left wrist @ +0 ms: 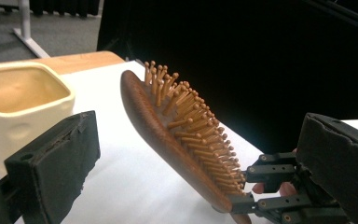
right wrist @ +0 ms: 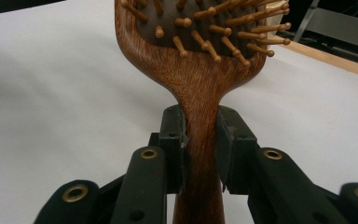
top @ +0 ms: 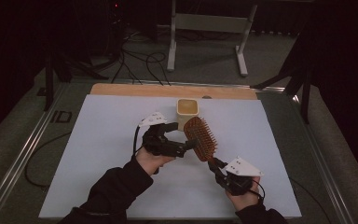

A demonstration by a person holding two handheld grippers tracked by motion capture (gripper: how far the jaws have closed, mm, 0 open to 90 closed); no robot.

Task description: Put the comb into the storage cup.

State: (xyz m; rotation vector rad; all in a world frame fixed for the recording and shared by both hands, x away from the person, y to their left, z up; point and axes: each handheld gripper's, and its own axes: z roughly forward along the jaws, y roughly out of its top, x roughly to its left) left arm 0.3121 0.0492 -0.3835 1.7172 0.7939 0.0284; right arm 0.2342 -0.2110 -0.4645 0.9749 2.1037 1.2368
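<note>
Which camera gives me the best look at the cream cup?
The left gripper view: the cream cup sits close and large, its tan inside and squarish rim clear, partly behind one jaw. The high view shows it small, whole, behind the hairbrush. The right gripper view looks at the brush handle instead.

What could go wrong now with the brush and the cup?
The right gripper clamps only the thin handle of the brush, so the raised head might twist or slip. The open left gripper is close to the head and could knock it. The cup stands just behind and might be bumped.
</note>
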